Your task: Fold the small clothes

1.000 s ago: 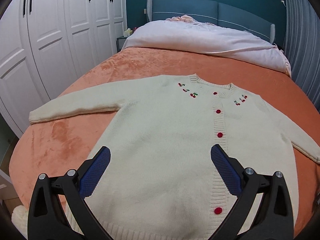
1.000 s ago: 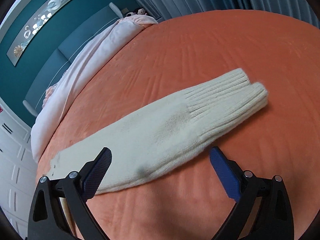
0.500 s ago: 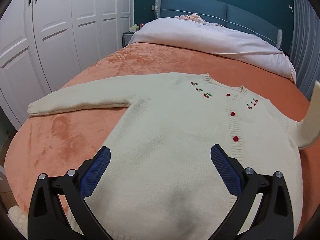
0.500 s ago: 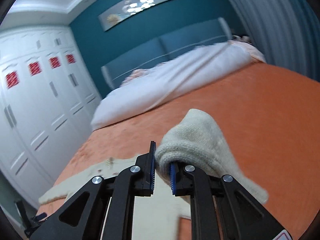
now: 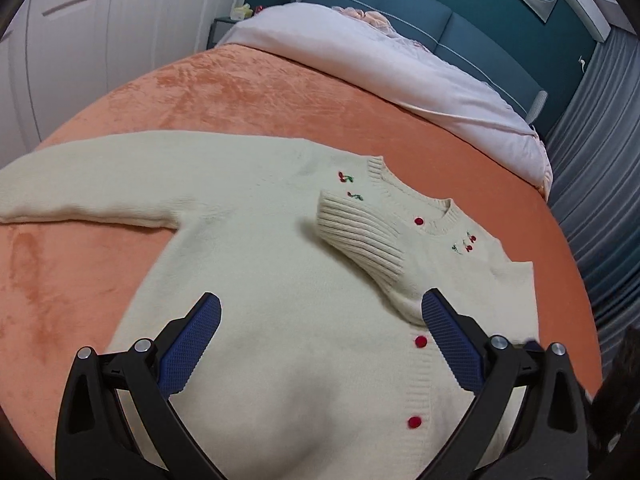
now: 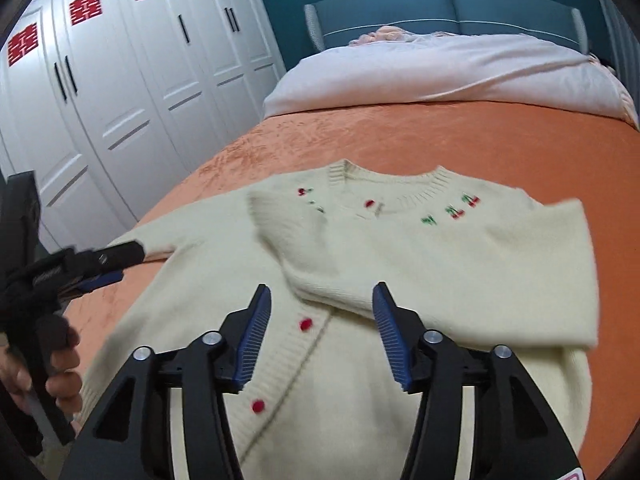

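Observation:
A cream knit cardigan (image 5: 280, 280) with red buttons and cherry embroidery lies flat, front up, on the orange bedspread (image 5: 248, 92). Its right sleeve (image 5: 360, 240) is folded across the chest, ribbed cuff near the collar. Its left sleeve (image 5: 80, 176) stretches out flat to the left. My left gripper (image 5: 320, 340) is open and empty above the cardigan's lower half. My right gripper (image 6: 320, 332) is open and empty just above the folded sleeve (image 6: 400, 256). The cardigan (image 6: 360, 360) fills the right wrist view, and the left gripper (image 6: 80, 268) shows at its left edge.
A white duvet (image 5: 380, 48) and a blue headboard (image 5: 420, 12) lie at the far end of the bed. White wardrobes (image 6: 120, 80) stand to the left, grey curtains (image 5: 600, 160) to the right. The bed's left edge drops off near the outstretched sleeve.
My right gripper closed on the right sleeve's cuff, carried it over the chest, then opened and let it go. The left gripper stayed open and shifted slightly.

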